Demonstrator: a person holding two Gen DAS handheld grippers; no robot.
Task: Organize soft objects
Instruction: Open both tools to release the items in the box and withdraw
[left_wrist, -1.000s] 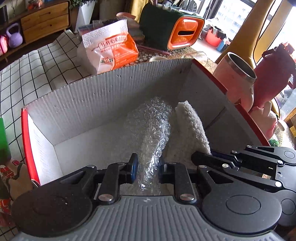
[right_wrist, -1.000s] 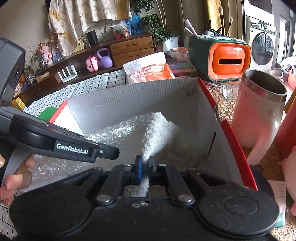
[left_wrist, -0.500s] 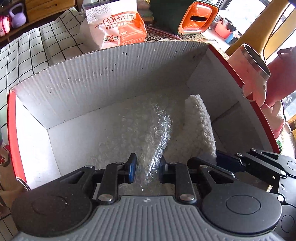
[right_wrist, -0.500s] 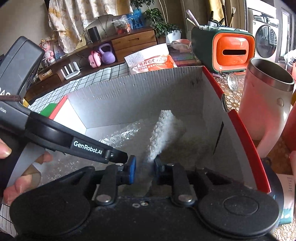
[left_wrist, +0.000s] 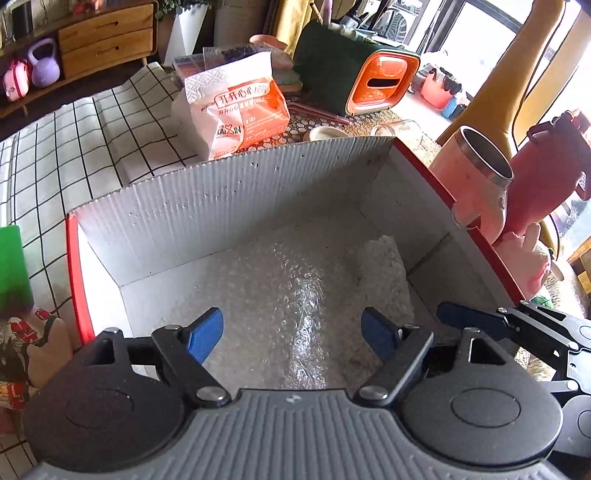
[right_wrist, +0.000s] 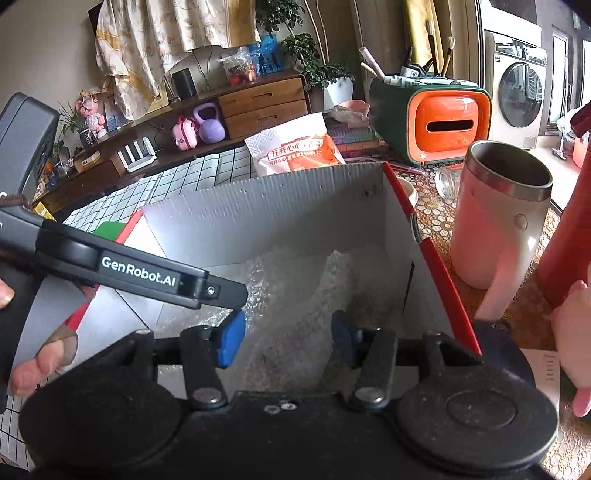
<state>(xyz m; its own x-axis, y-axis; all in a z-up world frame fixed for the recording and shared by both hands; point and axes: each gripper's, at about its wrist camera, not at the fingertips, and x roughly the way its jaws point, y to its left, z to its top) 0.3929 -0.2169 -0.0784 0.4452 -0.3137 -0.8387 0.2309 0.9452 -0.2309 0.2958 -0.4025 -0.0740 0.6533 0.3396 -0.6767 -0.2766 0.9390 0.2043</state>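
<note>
Lying in one open cardboard box (left_wrist: 229, 206): two soft things, a sheet of bubble wrap (left_wrist: 291, 291) and a white fluffy cloth (left_wrist: 384, 273).

Bubble wrap spread over the box floor, with a raised crease running lengthwise from the near edge toward the far wall. Cloth just beside it on the right, touching it, long axis also running near to far, far end tipped toward the right wall.

Two claws over the box. Left claw (left_wrist: 293, 334) opening, blue pads wide apart, bubble wrap below the gap but not pressed. Right claw (right_wrist: 286, 341) opening too, narrower, nothing pinched; cloth (right_wrist: 336, 273) ahead of it.

Left wrist view alone: green block (left_wrist: 13, 266) at the left edge, right claw's tip (left_wrist: 465, 319) poking in. Right wrist view alone: left claw's arm (right_wrist: 147, 271) crossing in front, fingers (right_wrist: 40, 365) of a hand, washing machine (right_wrist: 517, 99).

Both views: one snack bag (left_wrist: 236, 110), one orange-fronted case (left_wrist: 380, 85), one steel-rimmed tumbler (left_wrist: 476, 184), one glass jar (right_wrist: 448, 182) on its side on the counter (right_wrist: 432, 214), possibly empty; too small to tell.
</note>
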